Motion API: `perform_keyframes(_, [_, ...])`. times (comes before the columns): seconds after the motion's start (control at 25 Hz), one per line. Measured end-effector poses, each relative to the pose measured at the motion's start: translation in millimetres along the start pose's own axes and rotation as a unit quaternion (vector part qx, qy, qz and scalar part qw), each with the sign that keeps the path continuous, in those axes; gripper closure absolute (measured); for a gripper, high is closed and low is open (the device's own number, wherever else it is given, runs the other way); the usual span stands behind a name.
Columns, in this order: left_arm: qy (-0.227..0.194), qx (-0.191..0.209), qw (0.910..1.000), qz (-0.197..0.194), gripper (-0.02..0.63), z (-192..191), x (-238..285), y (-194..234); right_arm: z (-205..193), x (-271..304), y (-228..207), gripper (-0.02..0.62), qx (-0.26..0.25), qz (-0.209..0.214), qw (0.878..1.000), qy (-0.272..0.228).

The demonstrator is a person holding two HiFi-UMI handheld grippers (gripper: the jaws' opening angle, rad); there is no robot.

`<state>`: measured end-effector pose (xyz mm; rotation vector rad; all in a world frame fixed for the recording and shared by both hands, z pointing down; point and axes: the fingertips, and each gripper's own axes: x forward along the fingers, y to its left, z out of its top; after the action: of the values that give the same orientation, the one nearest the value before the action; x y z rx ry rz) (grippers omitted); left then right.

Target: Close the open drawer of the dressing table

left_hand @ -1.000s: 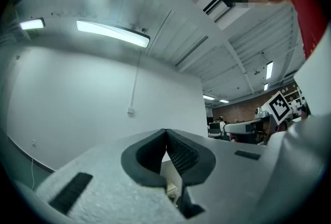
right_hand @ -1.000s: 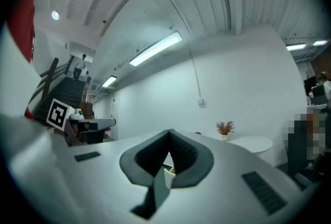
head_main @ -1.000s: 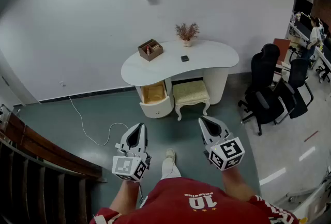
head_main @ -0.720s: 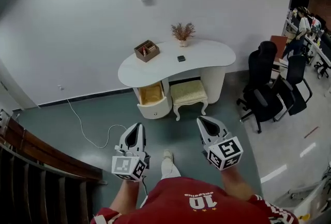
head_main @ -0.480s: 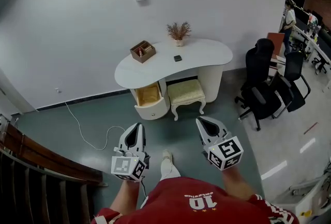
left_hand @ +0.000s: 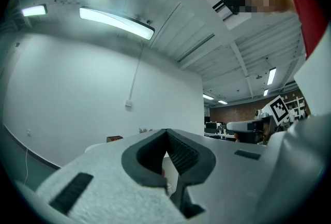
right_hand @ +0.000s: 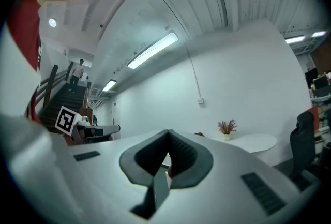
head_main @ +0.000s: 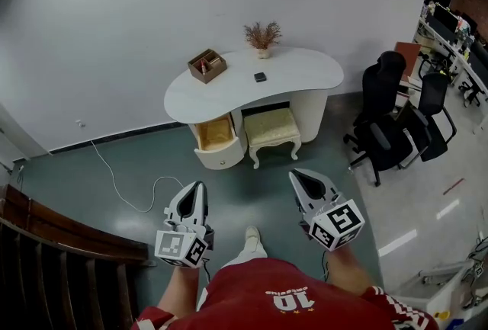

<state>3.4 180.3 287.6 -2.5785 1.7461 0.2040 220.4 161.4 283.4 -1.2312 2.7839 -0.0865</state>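
The white dressing table (head_main: 297, 77) stands against the far wall. Its left drawer (head_main: 216, 139) is pulled out, with the wooden inside showing behind a rounded white front. A cushioned stool (head_main: 273, 128) is tucked under the middle. My left gripper (head_main: 200, 186) and right gripper (head_main: 296, 175) are held out level, well short of the table, over the green floor. Both are shut and hold nothing. In the left gripper view the jaws of the left gripper (left_hand: 166, 133) meet at their tips. The right gripper (right_hand: 168, 134) shows the same, with the table (right_hand: 254, 141) far ahead.
On the tabletop sit a brown box (head_main: 206, 64), a dried-flower vase (head_main: 261, 36) and a small dark object (head_main: 260, 77). Black office chairs (head_main: 381, 130) stand to the right. A white cable (head_main: 114, 176) trails on the floor at left, and a dark stair rail (head_main: 53, 233) runs along the lower left.
Both grippers have drifted a little with the person's step. The table has slid slightly left and up in the head view. Both jaws stay shut.
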Motion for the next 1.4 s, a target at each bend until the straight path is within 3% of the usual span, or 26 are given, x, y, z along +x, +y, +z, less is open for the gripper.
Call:
perform_keyframes(0.2, [0.016,0.030,0.9994,0.012,0.606,4.3,27.9,34.2,0.3,38.9,-9.8,0.592,0.008,-0.004,1.000,0.019])
perform_keyframes(0.4, [0.016,0.029,0.9993,0.016,0.606,-4.1,62.1,74.4,-2.3,88.9,-25.8,0.592,0.007,-0.020,0.999,0.032])
perform_keyframes(0.52, [0.032,0.099,0.9945,0.013,0.606,-11.7,86.2,90.4,-2.7,123.4,-34.9,0.592,0.004,-0.028,0.999,0.037])
perform_keyframes(0.6, [0.037,0.115,0.9927,0.005,0.606,-12.5,103.8,98.1,-3.7,146.5,-38.7,0.592,-0.002,-0.027,0.999,0.041])
perform_keyframes(0.8, [0.008,0.075,0.9971,-0.006,0.606,-11.5,140.2,136.4,-5.3,196.7,-48.3,0.592,-0.007,-0.027,0.999,0.042])
perform_keyframes(1.0, [0.030,0.060,0.9975,-0.021,0.610,-27.7,158.3,155.4,-10.4,223.2,-47.8,0.592,-0.011,-0.012,0.998,0.055])
perform_keyframes(1.08, [0.042,0.057,0.9969,-0.032,0.469,-36.5,163.0,158.4,-11.9,229.8,-47.8,0.592,-0.011,-0.007,0.998,0.059])
perform_keyframes(1.16, [0.051,0.060,0.9961,-0.039,0.382,-42.9,168.7,162.7,-10.2,237.9,-48.2,0.592,-0.010,-0.004,0.998,0.062])
perform_keyframes(1.28, [0.050,0.063,0.9962,-0.033,0.341,-50.4,172.6,172.1,-10.6,247.2,-47.3,0.592,-0.011,0.001,0.998,0.067])
perform_keyframes(1.4, [0.055,0.037,0.9975,-0.024,0.341,-68.7,172.2,182.4,-17.9,253.1,-46.1,0.592,-0.011,0.001,0.997,0.074])
